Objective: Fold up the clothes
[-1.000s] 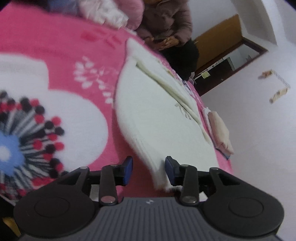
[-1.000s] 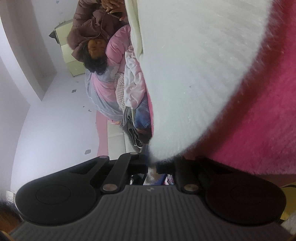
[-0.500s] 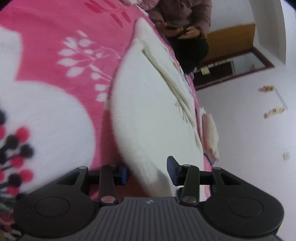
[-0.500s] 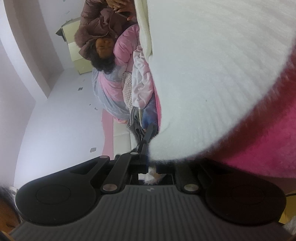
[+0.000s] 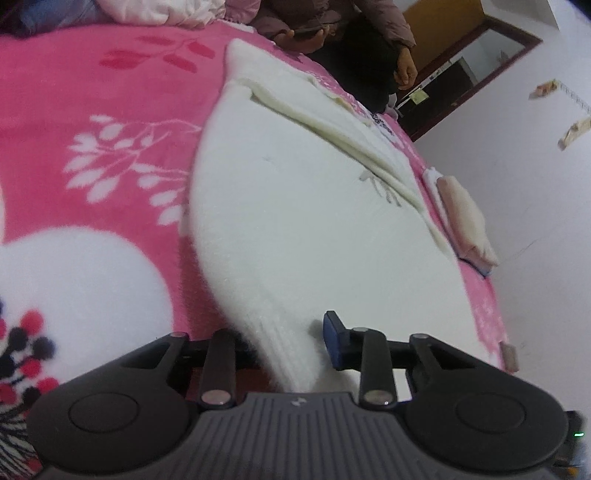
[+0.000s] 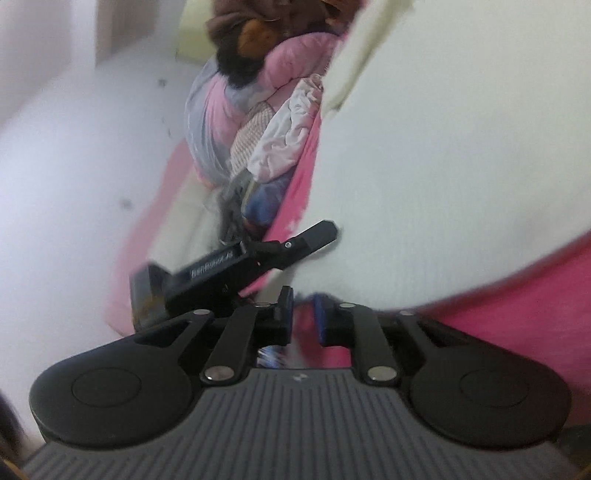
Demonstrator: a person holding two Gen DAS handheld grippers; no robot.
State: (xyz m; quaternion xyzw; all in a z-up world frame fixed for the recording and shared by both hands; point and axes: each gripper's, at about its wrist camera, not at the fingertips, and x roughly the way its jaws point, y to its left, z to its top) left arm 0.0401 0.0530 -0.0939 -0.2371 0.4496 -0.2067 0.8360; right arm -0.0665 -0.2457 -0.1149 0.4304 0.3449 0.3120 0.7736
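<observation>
**Cream garment flat on the bed, left corner being taken**

The pink floral blanket (image 5: 110,92) covers the bed and carries everything. On it lies the white fleecy garment (image 5: 295,206), spread flat, with a folded strip running along its far side. Beyond that, at the bed's edge, sits a small folded pale pink item (image 5: 463,218); a pile of unfolded clothes (image 6: 266,140) lies heaped at the bed's end, and a seated person (image 5: 354,33) is behind.

The left tongs (image 5: 284,339) straddle the garment's near corner. Its jaws have just been closing, with the ribbed hem between them; the left pad is hidden under the cloth, so I cannot tell if they pinch yet.

The right tongs (image 6: 303,314) stand narrow and have just been opening, with nothing between them and the garment's edge just beyond.

This looks like a re-grip between folds. Next, the left side must clamp firmly, and the right must find a matching corner before lifting across.
</observation>
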